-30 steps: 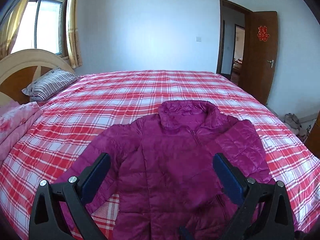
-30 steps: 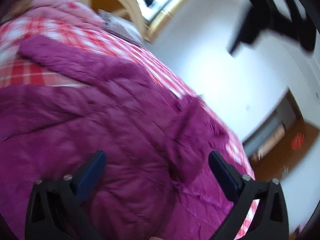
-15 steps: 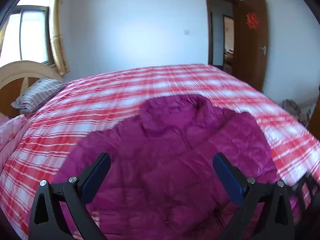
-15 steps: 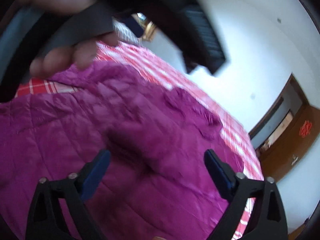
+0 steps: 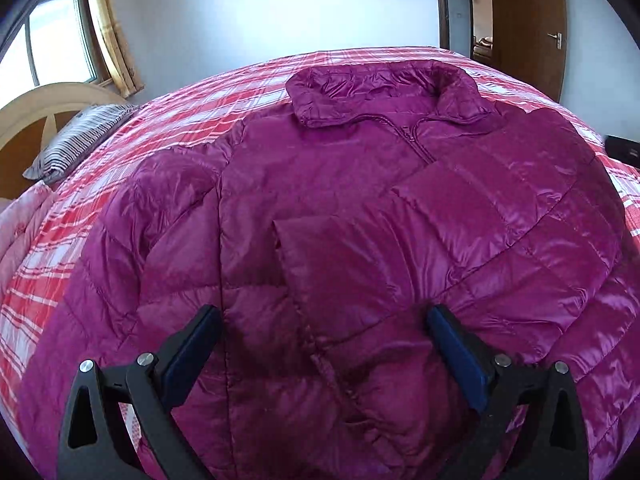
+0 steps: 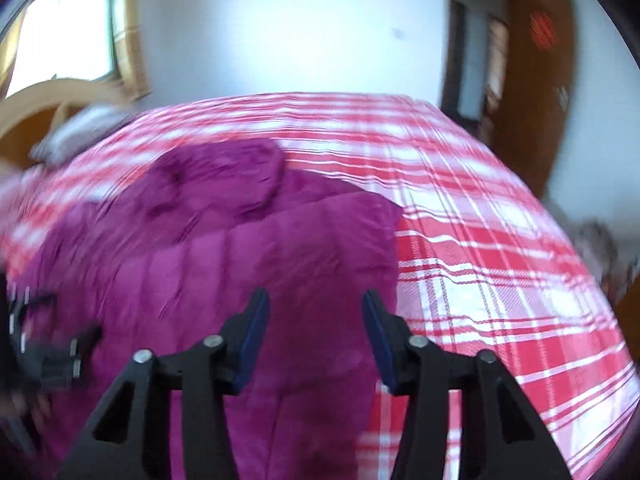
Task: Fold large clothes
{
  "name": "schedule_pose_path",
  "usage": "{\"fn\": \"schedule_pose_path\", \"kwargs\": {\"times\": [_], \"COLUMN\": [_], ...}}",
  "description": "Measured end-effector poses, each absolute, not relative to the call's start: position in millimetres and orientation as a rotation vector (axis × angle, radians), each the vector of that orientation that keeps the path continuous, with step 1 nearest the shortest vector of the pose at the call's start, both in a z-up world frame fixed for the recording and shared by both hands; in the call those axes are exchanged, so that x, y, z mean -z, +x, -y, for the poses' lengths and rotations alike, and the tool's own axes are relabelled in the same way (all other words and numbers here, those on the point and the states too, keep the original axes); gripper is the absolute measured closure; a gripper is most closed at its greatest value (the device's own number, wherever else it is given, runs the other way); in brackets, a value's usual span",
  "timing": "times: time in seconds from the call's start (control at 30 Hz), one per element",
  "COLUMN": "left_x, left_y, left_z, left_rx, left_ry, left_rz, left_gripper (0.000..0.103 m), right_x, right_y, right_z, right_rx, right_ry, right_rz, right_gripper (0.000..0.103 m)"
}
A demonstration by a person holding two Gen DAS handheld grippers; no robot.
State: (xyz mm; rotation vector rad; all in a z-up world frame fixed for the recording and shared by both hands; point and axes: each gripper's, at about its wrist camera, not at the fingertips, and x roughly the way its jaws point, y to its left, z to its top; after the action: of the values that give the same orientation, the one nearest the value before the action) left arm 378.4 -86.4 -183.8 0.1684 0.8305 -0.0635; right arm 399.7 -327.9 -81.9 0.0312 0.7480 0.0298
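Folding the magenta puffer jacket [image 5: 360, 216] calls for patience: it lies front-up and zipped on the plaid bedspread [image 5: 168, 120], with one sleeve [image 5: 400, 248] already laid across the chest. We hold the left gripper [image 5: 322, 344] spread wide above the hem, pinching nothing. The right gripper [image 6: 314, 340], jaws partly apart and empty, hovers at the jacket's side edge; that view is blurred. We should pinch both quilted layers deeply, since the slick shell likely slips.

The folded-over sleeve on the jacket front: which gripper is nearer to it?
Left. The left gripper hangs open right over the sleeve, cuff just ahead of its fingertips. The right gripper, also open, sits over the jacket's right edge beside the plaid bedspread.
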Motion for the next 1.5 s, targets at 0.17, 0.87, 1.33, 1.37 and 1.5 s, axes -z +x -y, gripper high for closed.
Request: {"fn": "schedule_pose_path", "kwargs": {"times": [0.17, 0.87, 1.33, 1.37, 1.5], "left_x": [187, 190, 192, 192, 192], "left_y": [378, 379, 380, 380, 381], "left_z": [90, 83, 78, 78, 76], "left_rx": [0.049, 0.058, 0.073, 0.073, 0.081], "left_ry": [0.187, 0.147, 0.108, 0.106, 0.090], "left_rz": [-0.819, -0.822, -0.833, -0.833, -0.844], "left_gripper": [0.001, 0.001, 0.001, 0.001, 0.001], "right_x": [109, 101, 116, 114, 131], "right_y": [442, 460, 431, 420, 401], "right_z": [319, 285, 257, 250, 231], "right_rx": [0.015, 0.041, 0.030, 0.009, -0.029], "right_ry": [0.012, 0.005, -0.008, -0.008, -0.045], "right_rz": [-0.845, -0.882, -0.902, -0.896, -0.923], "right_gripper": [0.059, 0.056, 0.053, 0.047, 0.041]}}
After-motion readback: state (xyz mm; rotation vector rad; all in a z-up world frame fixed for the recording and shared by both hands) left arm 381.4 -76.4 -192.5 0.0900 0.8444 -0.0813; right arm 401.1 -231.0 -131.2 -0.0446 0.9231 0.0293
